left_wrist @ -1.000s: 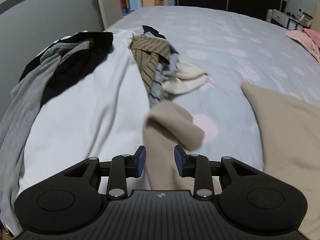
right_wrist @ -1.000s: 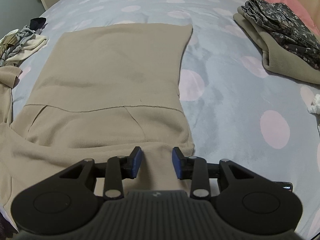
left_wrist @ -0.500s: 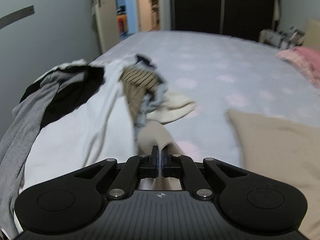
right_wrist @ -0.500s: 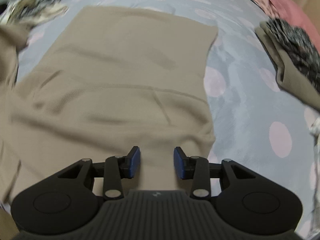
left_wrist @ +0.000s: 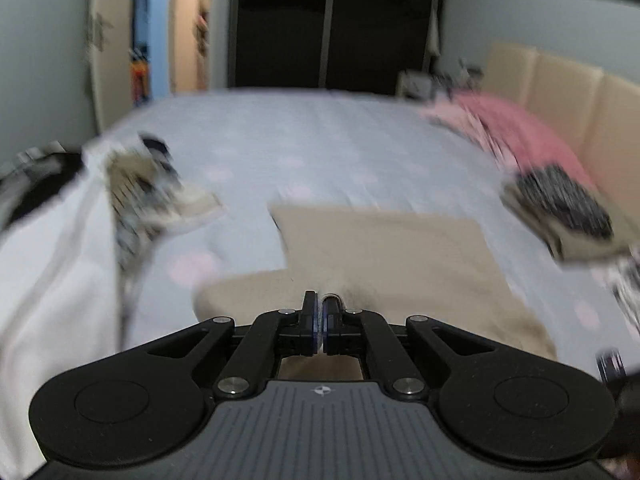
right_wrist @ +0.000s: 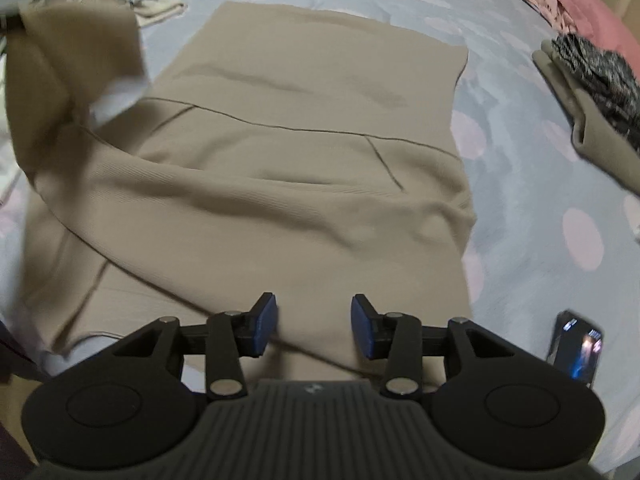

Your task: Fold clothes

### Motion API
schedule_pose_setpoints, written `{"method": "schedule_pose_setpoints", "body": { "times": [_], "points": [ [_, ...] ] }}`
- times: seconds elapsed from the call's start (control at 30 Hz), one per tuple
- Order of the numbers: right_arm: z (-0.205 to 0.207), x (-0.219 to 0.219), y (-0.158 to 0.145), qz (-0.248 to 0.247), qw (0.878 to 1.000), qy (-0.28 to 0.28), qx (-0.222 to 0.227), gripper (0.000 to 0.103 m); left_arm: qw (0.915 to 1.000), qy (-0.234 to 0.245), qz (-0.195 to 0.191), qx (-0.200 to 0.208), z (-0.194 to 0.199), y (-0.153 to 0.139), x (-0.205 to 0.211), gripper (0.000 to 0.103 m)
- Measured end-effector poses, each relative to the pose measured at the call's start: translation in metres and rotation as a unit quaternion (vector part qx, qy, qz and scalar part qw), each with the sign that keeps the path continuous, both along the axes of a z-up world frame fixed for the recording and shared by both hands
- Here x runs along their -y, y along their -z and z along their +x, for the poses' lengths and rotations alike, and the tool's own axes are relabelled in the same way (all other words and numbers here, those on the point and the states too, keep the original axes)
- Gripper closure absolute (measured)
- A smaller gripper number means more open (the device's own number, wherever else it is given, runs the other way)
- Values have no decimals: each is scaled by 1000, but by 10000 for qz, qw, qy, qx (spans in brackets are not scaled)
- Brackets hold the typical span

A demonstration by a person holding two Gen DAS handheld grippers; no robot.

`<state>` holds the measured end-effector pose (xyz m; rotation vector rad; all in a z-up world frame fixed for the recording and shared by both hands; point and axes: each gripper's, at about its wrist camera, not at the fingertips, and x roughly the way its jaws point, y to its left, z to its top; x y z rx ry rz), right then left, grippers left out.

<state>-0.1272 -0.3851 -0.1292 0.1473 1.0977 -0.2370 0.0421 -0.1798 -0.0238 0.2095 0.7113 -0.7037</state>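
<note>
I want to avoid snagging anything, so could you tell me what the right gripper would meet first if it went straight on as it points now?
Probably the beige hoodie: the open right gripper points down at it, with nothing visible between, though depth is unclear.

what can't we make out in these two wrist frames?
- Left wrist: motion blur smears the clothes pile; garments can't be told apart.
- Left wrist: left gripper body hides the beige hoodie sleeve near its pads.
- Right wrist: phone screen too blurred to read.

Ribbed matt beige knit hoodie (right_wrist: 280, 168), soft spotted cotton bedsheet (right_wrist: 520, 184), glossy phone (right_wrist: 576, 346)
</note>
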Motion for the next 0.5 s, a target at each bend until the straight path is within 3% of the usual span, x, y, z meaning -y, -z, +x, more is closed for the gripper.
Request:
{"method": "schedule_pose_setpoints", "body": {
  "times": [0.07,0.13,0.33,0.43,0.5],
  "points": [
    [0,-5,0,-18,10000,4,16,58,9989,198,386,-185,-10,22,10,103],
    [1,-9,2,-51,10000,-4,12,58,9953,424,859,-122,-22,42,18,103],
    [4,-11,3,-64,10000,-26,22,57,9740,1026,2018,83,-48,82,31,102],
    [6,-11,5,-45,10000,-44,-29,57,9633,1250,2299,599,-62,88,28,96],
    [8,-12,6,-67,9999,-75,-41,57,9467,1491,2557,1273,-79,91,31,88]
  ]
}}
